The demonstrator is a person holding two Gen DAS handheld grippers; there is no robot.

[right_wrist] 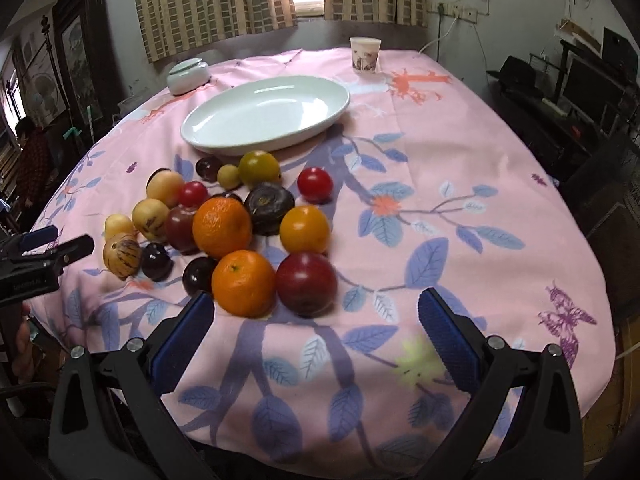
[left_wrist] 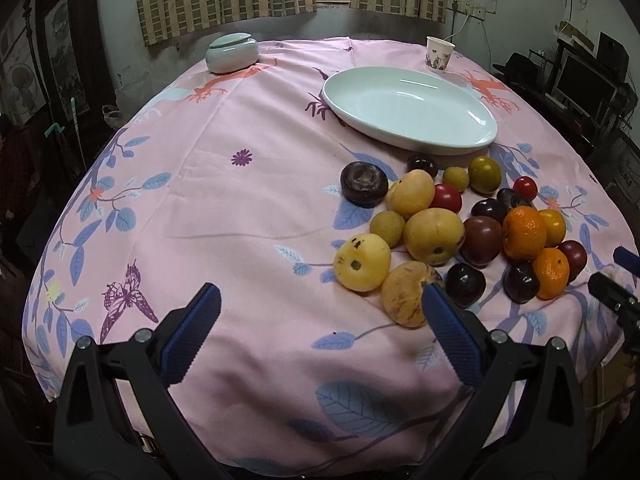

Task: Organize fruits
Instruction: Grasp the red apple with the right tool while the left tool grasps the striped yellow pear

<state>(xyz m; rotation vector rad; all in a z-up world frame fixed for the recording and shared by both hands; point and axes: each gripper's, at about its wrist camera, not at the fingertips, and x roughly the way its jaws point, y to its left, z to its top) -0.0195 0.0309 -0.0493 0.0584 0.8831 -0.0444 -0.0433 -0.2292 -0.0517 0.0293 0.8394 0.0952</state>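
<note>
A pile of several fruits (left_wrist: 460, 232) lies on the pink floral tablecloth: yellow pepino melons, oranges, dark plums, red tomatoes, small green-yellow fruits. An empty white oval plate (left_wrist: 408, 110) sits just behind the pile, also seen as plate (right_wrist: 266, 114). My left gripper (left_wrist: 320, 308) is open above the cloth, its right finger just in front of a streaked yellow melon (left_wrist: 404, 298). My right gripper (right_wrist: 316, 312) is open, low over the table's near edge, with an orange (right_wrist: 243, 282) and a red plum (right_wrist: 306, 282) just beyond its fingertips. Neither holds anything.
A lidded pale ceramic jar (left_wrist: 232, 53) and a paper cup (left_wrist: 439, 54) stand at the table's far side. Curtains and a window are behind. Dark furniture and monitors stand at the right. A person (right_wrist: 30, 160) stands far left in the right wrist view.
</note>
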